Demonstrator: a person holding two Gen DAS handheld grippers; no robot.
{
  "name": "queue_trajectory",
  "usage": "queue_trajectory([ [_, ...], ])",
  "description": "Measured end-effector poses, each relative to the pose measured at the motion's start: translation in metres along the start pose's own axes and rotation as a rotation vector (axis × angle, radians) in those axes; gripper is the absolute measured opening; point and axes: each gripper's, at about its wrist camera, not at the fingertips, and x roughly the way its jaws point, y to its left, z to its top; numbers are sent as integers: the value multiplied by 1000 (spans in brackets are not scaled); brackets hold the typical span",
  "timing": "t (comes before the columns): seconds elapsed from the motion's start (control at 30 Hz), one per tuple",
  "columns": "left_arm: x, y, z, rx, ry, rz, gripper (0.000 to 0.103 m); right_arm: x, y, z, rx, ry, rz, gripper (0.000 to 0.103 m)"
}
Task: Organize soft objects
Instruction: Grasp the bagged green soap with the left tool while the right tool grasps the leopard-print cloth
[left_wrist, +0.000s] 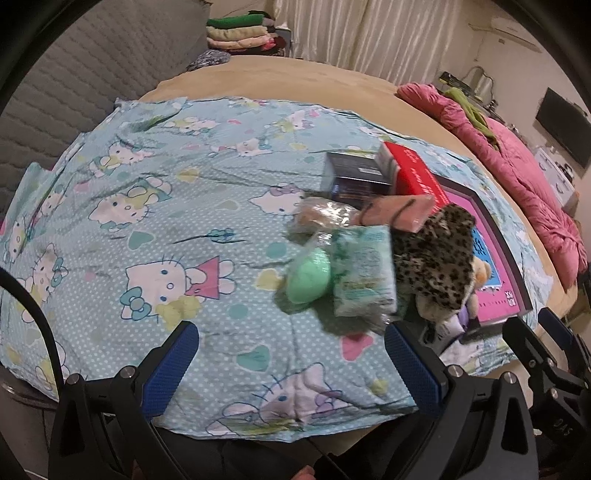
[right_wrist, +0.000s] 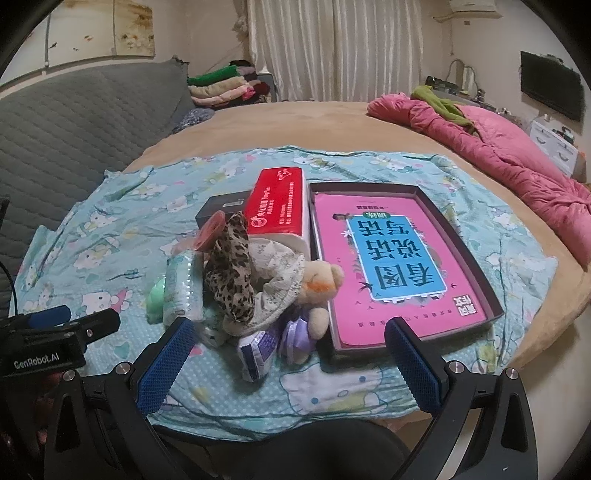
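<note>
The round bed (right_wrist: 295, 122) carried a blue cartoon-cat sheet (left_wrist: 155, 206), and everything I had to sort lay on that sheet. Largest was the shallow dark tray (right_wrist: 476, 254) with the pink book (right_wrist: 402, 266) flat in it, its long axis running away from me. Just left of it lay the red tissue pack (right_wrist: 277, 203), long axis also pointing away, with a black box (right_wrist: 221, 205) beside it. In front of these sat the soft heap: a leopard-print scarf (right_wrist: 231, 269) draped over grey lace cloth, a small teddy bear (right_wrist: 321, 280) leaning right toward the tray, a wrapped tissue packet (left_wrist: 364, 271) standing on edge, and a green ball (left_wrist: 308, 275) touching it on the left. My left gripper (left_wrist: 291, 363) hung spread wide and empty short of the heap. My right gripper (right_wrist: 288, 356) was likewise spread, holding nothing.
</note>
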Motion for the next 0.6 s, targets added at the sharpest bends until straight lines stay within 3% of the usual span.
queue_trajectory([
  [0.3,31,24,8,-33,34,13,101,16,11,4,-33,-4,23,103],
  [0.47,59,28,17,40,71,-21,101,26,18,9,-67,-8,27,103],
  [0.6,74,23,21,109,94,-37,92,37,17,15,-58,6,37,103],
])
